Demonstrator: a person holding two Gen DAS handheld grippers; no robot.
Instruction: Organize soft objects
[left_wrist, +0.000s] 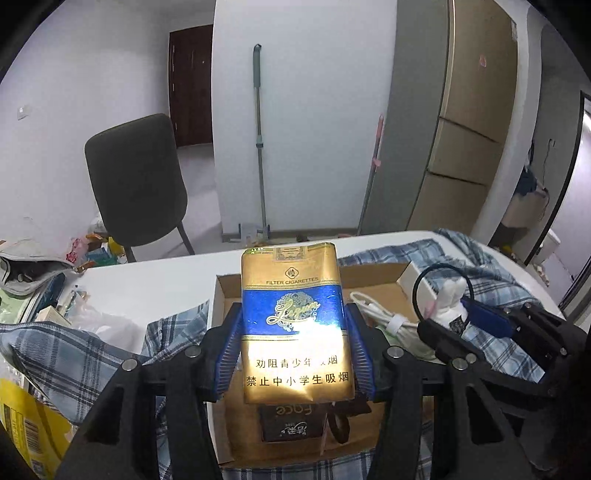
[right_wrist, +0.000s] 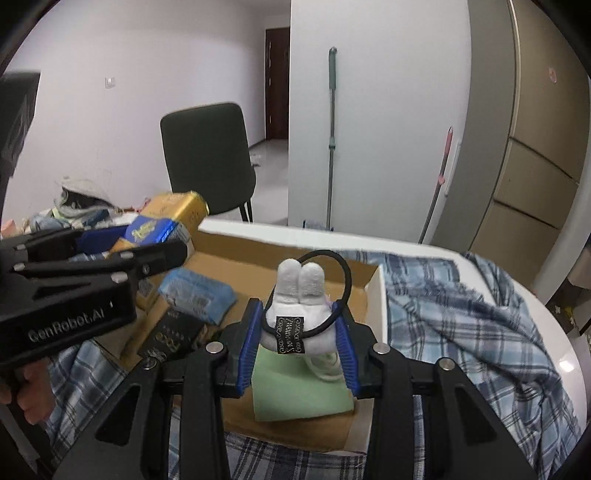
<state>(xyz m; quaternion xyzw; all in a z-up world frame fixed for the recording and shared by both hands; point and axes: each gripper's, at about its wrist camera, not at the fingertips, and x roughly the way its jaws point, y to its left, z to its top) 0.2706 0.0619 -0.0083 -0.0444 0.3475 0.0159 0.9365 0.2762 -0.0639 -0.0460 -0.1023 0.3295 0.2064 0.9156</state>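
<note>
Gripping gold-and-blue soft cigarette pack (left_wrist: 295, 325) upright in left gripper (left_wrist: 295, 345), right gripper (right_wrist: 300, 345) clamped on small white plush rabbit with black hair-tie loop (right_wrist: 299, 295), both over shallow brown cardboard box (right_wrist: 258, 254) on plaid cloth (right_wrist: 461, 314)

A white table (right_wrist: 491, 254) carries a blue plaid cloth (right_wrist: 461, 295) and a cardboard box (right_wrist: 258, 251).

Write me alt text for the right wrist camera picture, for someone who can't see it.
The right gripper clamps a small white plush bunny with a black hair tie looped around it, above an open cardboard box on a blue plaid cloth. At left, the left gripper holds a gold and blue cigarette pack over the same box.
</note>
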